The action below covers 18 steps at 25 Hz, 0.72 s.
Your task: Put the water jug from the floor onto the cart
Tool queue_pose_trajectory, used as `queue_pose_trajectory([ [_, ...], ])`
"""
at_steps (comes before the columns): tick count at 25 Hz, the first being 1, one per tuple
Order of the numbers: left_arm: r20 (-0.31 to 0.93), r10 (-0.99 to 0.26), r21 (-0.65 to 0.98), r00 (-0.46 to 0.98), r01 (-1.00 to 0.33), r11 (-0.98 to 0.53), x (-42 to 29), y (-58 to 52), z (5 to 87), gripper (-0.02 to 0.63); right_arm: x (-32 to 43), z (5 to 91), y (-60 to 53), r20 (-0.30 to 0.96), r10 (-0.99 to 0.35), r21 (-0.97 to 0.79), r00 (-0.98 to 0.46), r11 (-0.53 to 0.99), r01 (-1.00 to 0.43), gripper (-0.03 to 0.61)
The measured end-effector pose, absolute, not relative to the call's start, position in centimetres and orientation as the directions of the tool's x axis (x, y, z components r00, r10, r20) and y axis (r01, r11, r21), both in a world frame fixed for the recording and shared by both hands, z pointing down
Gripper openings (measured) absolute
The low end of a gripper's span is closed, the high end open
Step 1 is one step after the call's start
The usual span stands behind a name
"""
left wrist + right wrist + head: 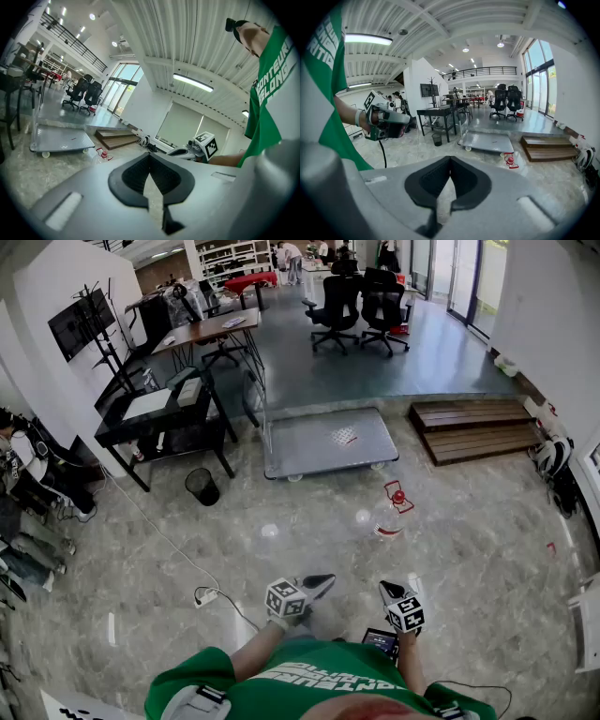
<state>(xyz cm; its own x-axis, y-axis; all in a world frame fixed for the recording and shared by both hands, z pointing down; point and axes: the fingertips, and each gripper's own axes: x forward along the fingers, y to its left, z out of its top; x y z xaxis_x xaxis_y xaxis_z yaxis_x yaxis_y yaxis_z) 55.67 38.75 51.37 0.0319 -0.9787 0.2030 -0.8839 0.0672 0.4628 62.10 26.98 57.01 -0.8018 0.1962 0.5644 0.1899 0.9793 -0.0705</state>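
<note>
Approach stage, nothing picked up yet.

- Left gripper (317, 585): jaws pressed together at the tips, nothing between them. Held close to the person's body, pointing a little below level.
- Right gripper (394, 593): jaws also closed on themselves, empty. Tipped more steeply toward the floor.
- Water jug (386, 514): on the stone floor, ahead of the right gripper and ahead-right of the left one, well apart from both. Clear body with a red cap and red carry handle. It looks to be lying on its side, though the clear plastic makes that hard to judge.
- Cart (309, 446): a flat grey platform on wheels, beyond the jug as seen from either gripper. Its deck is bare apart from a small marking. The jug sits just short of the cart's near edge, not touching it.
- Black bin (202, 486): off to the left gripper's side, clear of the line to the jug.

Judgement: the reach for the jug has not begun, so the whole task is ahead. The next move calls for stepping in and bringing the grippers down to floor level. At least one pair of jaws must spread before it gets there — the red handle or the neck looks the likeliest thing to pinch. The smooth round body would probably slip, so the second gripper may be needed underneath for the lift.
</note>
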Motion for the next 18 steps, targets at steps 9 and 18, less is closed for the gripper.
queue_pose_trajectory([
  [9, 0.198, -0.980, 0.478, 0.020, -0.875, 0.079, 55.2, 39.7, 51.3, 0.009, 61.3, 56.7, 28.2, 0.569, 0.215, -0.061, -0.794, 0.974, 0.220, -0.008],
  [18, 0.186, -0.982, 0.485, 0.024, -0.872, 0.070, 52.6, 40.2, 51.1, 0.009, 58.7, 56.4, 28.5, 0.567, 0.197, -0.062, -0.800, 0.979, 0.196, -0.008],
])
